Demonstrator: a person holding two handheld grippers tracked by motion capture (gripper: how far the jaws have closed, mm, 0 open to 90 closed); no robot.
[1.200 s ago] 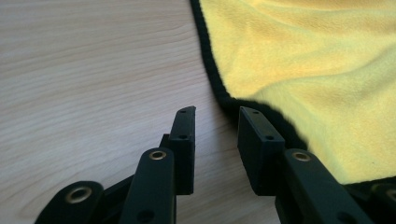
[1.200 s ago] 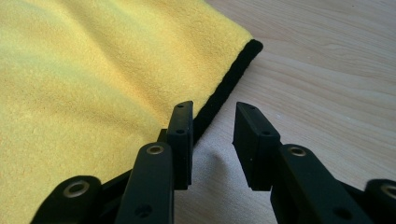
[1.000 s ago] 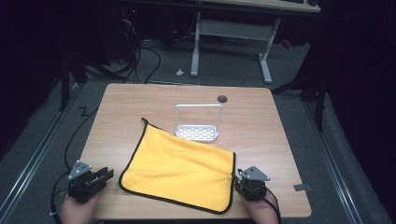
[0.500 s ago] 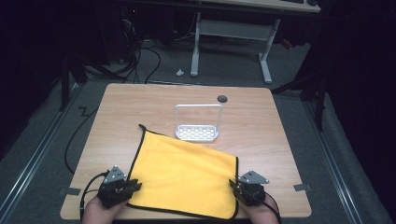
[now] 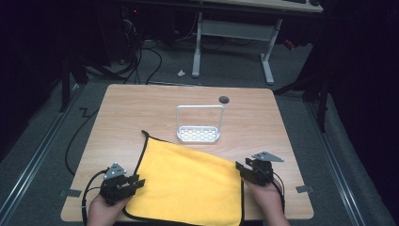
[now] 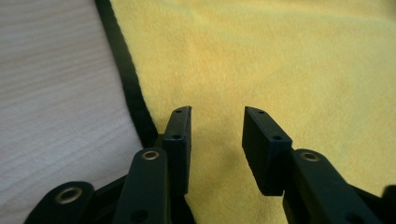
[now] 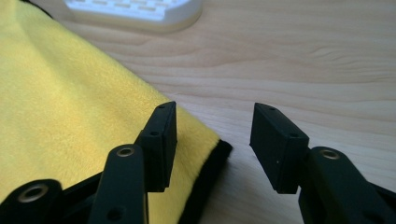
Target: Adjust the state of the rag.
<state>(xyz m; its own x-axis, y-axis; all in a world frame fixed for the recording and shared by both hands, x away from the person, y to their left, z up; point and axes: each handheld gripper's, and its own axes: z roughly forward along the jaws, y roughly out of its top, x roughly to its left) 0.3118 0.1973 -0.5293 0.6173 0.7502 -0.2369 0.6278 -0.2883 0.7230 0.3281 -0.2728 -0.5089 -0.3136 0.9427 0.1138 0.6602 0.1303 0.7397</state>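
Straddling the cloth (image 5: 188,181), my left gripper (image 6: 217,128) and right gripper (image 7: 212,130) flank its edges, ready to grab. Both jaws have just been opening and stand apart, clamping nothing.

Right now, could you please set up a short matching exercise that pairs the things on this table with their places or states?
Things:
1. yellow microfibre cloth with black edging
2. white perforated rack with a wire hoop
3. left gripper
4. right gripper

Places or states:
A. jaws open at the cloth's right corner
B. lies flat on the near half of the wooden table
C. jaws open over the cloth's left edge
D. stands just beyond the cloth

Pairs: 1-B, 2-D, 3-C, 4-A
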